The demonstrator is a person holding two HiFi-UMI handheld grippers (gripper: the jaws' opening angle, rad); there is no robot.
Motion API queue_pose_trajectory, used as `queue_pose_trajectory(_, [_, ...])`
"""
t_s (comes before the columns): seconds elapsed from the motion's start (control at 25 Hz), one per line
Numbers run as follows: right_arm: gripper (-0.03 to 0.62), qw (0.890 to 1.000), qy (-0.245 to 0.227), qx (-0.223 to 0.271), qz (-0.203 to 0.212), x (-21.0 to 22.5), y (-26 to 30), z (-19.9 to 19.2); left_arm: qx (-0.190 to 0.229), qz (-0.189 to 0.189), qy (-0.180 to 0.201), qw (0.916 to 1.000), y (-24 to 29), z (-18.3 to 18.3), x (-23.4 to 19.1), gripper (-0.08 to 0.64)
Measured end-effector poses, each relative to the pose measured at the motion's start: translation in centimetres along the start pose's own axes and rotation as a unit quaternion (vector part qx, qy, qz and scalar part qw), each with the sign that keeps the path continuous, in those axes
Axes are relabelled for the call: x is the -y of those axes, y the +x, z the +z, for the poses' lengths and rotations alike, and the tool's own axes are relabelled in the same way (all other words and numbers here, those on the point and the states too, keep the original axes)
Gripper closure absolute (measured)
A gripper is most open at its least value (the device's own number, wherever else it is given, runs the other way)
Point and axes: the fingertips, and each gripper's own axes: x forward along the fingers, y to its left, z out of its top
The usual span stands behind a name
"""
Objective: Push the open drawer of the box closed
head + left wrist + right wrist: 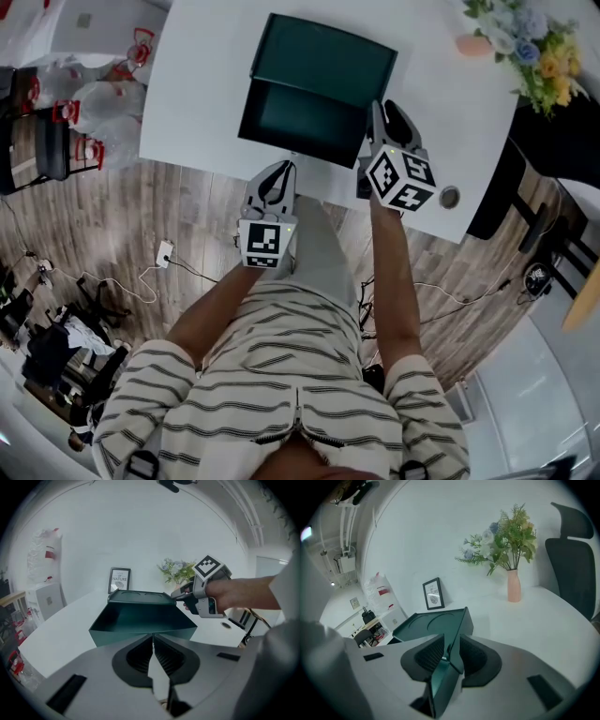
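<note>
The left gripper (pixel 153 636) was pressed together before the dark green rectangular drawer (pixel 140 618); the spread right gripper (pixel 451 640) straddled its wall.

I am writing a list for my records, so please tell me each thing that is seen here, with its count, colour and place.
table: one, white, under the box.
box: one, dark green, on the table.
drawer: one, dark green, pulled out toward the person, nothing seen inside.
vase of flowers: one, pink vase, mixed flowers, far right on the table.
picture frame: one, black, upright behind the box.
round insert: one, grey, in the table's near right part.
chair: one, black, beyond the table.
plug adapter: one, white, on the wooden floor.
left gripper: one, grey, jaws together, empty, before the drawer.
right gripper: one, grey, jaws apart, the drawer's right wall between them.
</note>
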Motion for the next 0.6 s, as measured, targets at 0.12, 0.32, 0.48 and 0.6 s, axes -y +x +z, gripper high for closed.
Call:
queue_pose_trajectory(0.12, [0.499,1.000,0.008,-0.005,0.000,0.3,0.4,0.0,-0.001,0.001,0.000,1.0000,0.1,-0.1,0.0,0.549])
queue_pose_trajectory(0.32, [0.517,0.999,0.013,-0.033,0.010,0.3,1.0,-0.3,-0.002,0.003,0.000,1.0000,0.1,-0.3,-0.1,0.549])
queue_pose_trajectory(0.48, [0.512,0.998,0.019,-0.056,0.010,0.4,1.2,-0.4,-0.005,0.005,0.000,1.0000,0.1,-0.8,-0.2,0.548])
queue_pose_trajectory(0.6, [0.514,0.998,0.009,-0.065,0.008,0.3,1.2,-0.5,-0.006,0.006,-0.003,1.0000,0.3,-1.1,-0.1,0.543])
